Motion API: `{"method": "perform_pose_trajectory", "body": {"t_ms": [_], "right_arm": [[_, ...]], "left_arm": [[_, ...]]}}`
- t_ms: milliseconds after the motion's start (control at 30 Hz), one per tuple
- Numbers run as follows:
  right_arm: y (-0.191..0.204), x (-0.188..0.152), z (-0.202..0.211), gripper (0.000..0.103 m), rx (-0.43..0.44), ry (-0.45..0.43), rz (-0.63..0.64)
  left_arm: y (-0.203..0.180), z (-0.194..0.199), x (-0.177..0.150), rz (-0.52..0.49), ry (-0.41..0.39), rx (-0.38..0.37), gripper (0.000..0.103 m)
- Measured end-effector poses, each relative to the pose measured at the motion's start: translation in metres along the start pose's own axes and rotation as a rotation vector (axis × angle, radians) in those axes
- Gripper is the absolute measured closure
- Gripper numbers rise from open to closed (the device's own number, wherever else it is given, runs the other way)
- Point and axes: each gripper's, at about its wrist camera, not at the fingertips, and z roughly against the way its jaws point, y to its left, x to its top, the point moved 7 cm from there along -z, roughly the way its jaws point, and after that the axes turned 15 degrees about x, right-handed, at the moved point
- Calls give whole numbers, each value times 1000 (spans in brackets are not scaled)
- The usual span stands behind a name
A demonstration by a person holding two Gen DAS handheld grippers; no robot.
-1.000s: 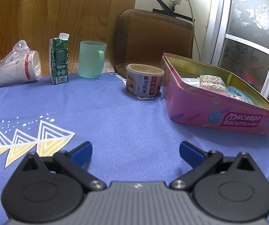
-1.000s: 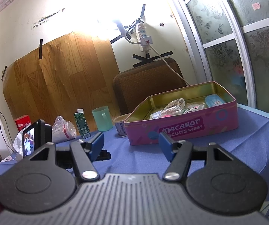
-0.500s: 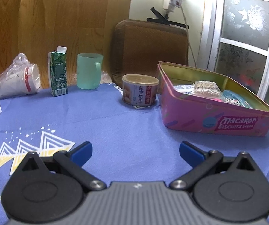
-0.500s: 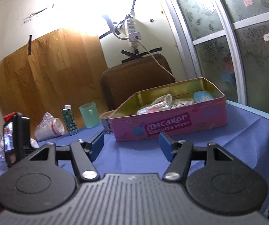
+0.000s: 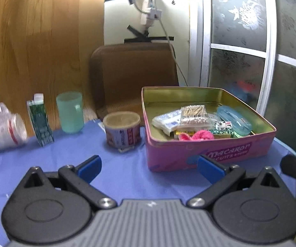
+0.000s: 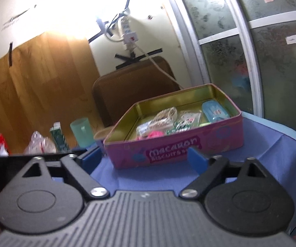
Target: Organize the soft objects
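A pink Macaron biscuit tin (image 5: 209, 154) stands open on the blue tablecloth, also in the right wrist view (image 6: 174, 150). Inside lie a pink knitted piece (image 5: 195, 135), a pack of cotton swabs (image 5: 194, 114), a white tissue pack (image 5: 166, 121) and a light blue case (image 5: 234, 119). My left gripper (image 5: 149, 167) is open and empty, raised in front of the tin's left corner. My right gripper (image 6: 144, 158) is open and empty, in front of the tin's long side.
A round can (image 5: 122, 128) stands just left of the tin. Farther left are a green cup (image 5: 70, 112), a green carton (image 5: 40, 120) and a bag of paper cups (image 5: 1, 130). A brown chair back (image 5: 133, 72) is behind the table. The table edge (image 6: 292, 140) drops off at right.
Both grippers have risen and tilted, so the inside of the tin shows more. The right gripper's jaws have opened wider. The left gripper has shifted toward the tin.
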Motion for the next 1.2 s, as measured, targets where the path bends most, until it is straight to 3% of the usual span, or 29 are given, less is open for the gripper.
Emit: {"method": "perform_pose_trajectory", "body": {"t_ms": [100,233,900,1200], "right_arm": [[1,6,3,3,-9,-13,-11],[0,10,5,0,-26,-26,-30],[-14,2,18,0,-48,-44,-102],[-14,1,24,0,-33,-54,-101]], "left_arm": [[-11,4,7,-34,-22,-8,0],[-24,5,12,-54,7,-45,0],[-35,29,11,-90,-43,43,0],[-43,40,9,-117,-60,43,0]]}}
